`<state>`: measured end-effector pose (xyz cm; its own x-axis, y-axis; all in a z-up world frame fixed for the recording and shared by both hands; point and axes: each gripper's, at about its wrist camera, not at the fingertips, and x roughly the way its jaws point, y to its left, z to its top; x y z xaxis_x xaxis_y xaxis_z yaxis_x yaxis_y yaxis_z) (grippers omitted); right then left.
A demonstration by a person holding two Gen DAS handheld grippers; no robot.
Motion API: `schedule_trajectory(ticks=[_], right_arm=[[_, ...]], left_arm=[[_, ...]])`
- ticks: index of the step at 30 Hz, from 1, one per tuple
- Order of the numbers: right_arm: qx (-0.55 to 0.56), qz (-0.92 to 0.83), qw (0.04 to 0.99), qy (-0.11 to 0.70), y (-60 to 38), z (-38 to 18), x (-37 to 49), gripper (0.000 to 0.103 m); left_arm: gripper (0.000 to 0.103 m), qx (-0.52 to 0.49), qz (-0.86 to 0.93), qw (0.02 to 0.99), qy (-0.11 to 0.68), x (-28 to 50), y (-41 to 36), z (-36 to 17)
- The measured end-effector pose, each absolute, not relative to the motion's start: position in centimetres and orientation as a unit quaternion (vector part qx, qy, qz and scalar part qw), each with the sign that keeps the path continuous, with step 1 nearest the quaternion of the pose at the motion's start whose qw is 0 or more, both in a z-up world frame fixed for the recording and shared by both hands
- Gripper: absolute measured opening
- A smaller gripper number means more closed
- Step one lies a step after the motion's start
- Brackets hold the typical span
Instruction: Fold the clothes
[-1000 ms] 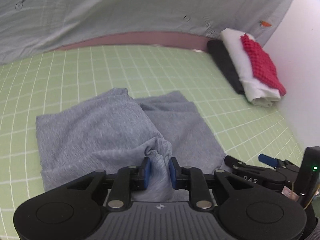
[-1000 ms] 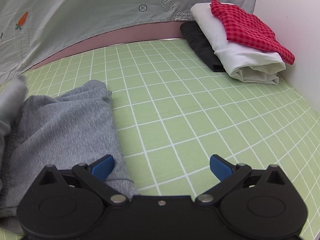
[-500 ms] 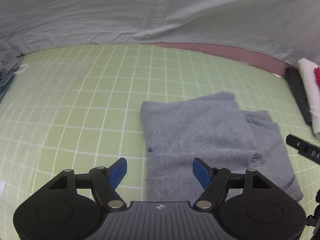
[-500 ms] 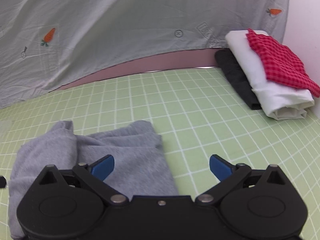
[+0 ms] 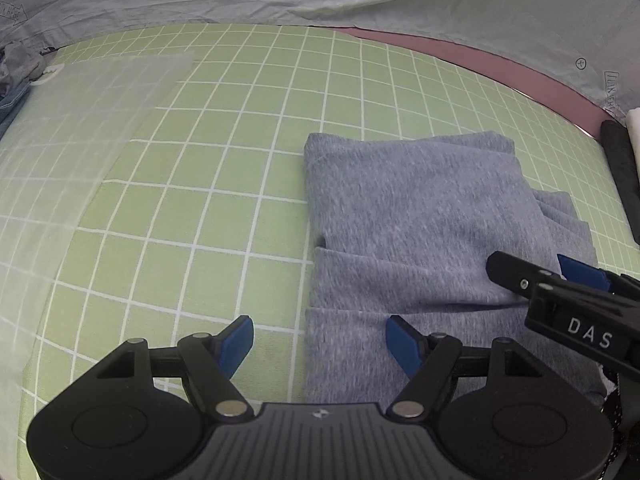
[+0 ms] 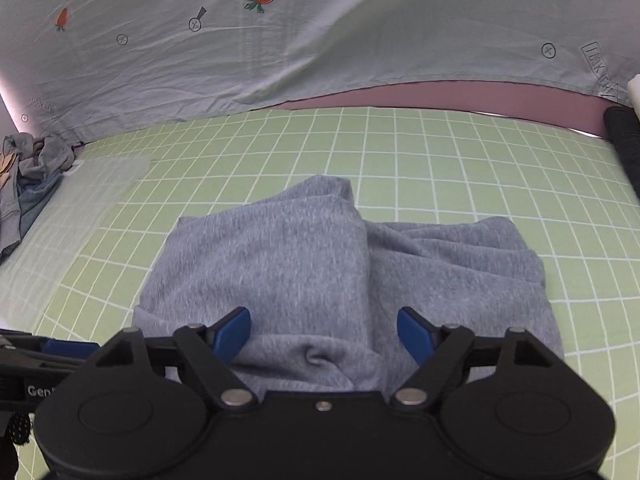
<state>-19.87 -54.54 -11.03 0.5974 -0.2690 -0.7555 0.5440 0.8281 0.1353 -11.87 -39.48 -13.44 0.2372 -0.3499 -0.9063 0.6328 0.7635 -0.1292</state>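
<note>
A grey knit garment (image 5: 420, 220) lies folded in layers on the green grid mat (image 5: 200, 168). My left gripper (image 5: 320, 340) is open at the garment's near left edge, one finger over bare mat and the other over cloth, gripping nothing. The right gripper (image 5: 560, 292) reaches in over the garment's right side. In the right wrist view the garment (image 6: 312, 248) fills the middle. My right gripper (image 6: 324, 332) hovers over its near edge. Its jaws are closing, with cloth lying between them, but the pads do not press on it. The left gripper (image 6: 60, 350) shows at the lower left.
A heap of unfolded clothes (image 6: 28, 160) sits at the mat's far left, beside a translucent sheet (image 5: 88, 120). Folded black (image 5: 620, 168) and white (image 5: 634, 120) clothes are stacked at the right edge. A pale backdrop cloth (image 6: 320, 40) with carrot prints hangs behind.
The left gripper let go of the bunched grey fold, opened and shifted to the garment's left edge. The right gripper swung left over the garment and its jaws narrowed.
</note>
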Motion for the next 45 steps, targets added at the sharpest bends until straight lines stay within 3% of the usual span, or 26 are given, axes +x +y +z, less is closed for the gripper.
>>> schedule_trajectory(ticks=[4, 7, 9, 11, 15, 20, 23, 27, 28, 30, 34, 36, 45], right_arm=[[0.203, -0.223, 0.871, 0.388, -54.9, -11.6, -20.1, 0.069], [0.214, -0.202, 0.875, 0.384, -54.9, -11.5, -20.2, 0.047], [0.209, -0.184, 0.882, 0.379, -54.6, -11.3, -20.2, 0.025], [0.202, -0.164, 0.890, 0.375, -54.3, -11.0, -20.3, 0.018], [0.185, -0.156, 0.904, 0.353, -54.5, -9.6, -20.9, 0.015], [0.167, -0.162, 0.922, 0.309, -55.2, -6.5, -23.0, 0.014], [0.185, -0.184, 0.925, 0.276, -56.9, -4.7, -25.5, 0.014], [0.208, -0.236, 0.913, 0.260, -60.1, -4.4, -29.3, 0.016], [0.217, -0.252, 0.904, 0.269, -60.9, -5.2, -30.0, 0.018], [0.246, -0.284, 0.870, 0.319, -62.7, -8.0, -30.8, 0.042], [0.308, -0.311, 0.831, 0.343, -63.8, -11.9, -33.1, 0.050], [0.322, -0.318, 0.827, 0.335, -63.6, -12.5, -33.9, 0.062], [0.330, -0.288, 0.851, 0.291, -64.9, -11.6, -31.8, 0.061]], left_arm=[[0.074, 0.133, -0.316, 0.775, 0.531, -11.9, -39.5, -13.6], [0.074, 0.133, -0.315, 0.775, 0.532, -11.9, -39.6, -13.7], [0.074, 0.134, -0.317, 0.775, 0.530, -12.0, -39.7, -13.7], [0.074, 0.132, -0.318, 0.775, 0.529, -11.9, -40.0, -13.7], [0.074, 0.120, -0.334, 0.776, 0.520, -12.1, -40.3, -12.9], [0.074, 0.099, -0.381, 0.780, 0.486, -12.8, -41.1, -9.9], [0.081, 0.087, -0.419, 0.776, 0.464, -13.5, -42.1, -8.1], [0.084, 0.102, -0.451, 0.752, 0.470, -14.5, -44.1, -8.9], [0.084, 0.108, -0.457, 0.744, 0.475, -14.8, -44.6, -9.4], [0.084, 0.123, -0.459, 0.727, 0.495, -15.1, -45.4, -10.8], [0.084, 0.130, -0.457, 0.707, 0.523, -15.5, -45.5, -12.8], [0.085, 0.122, -0.456, 0.706, 0.528, -15.3, -45.3, -12.8], [0.087, 0.138, -0.465, 0.705, 0.518, -15.1, -46.7, -12.4]])
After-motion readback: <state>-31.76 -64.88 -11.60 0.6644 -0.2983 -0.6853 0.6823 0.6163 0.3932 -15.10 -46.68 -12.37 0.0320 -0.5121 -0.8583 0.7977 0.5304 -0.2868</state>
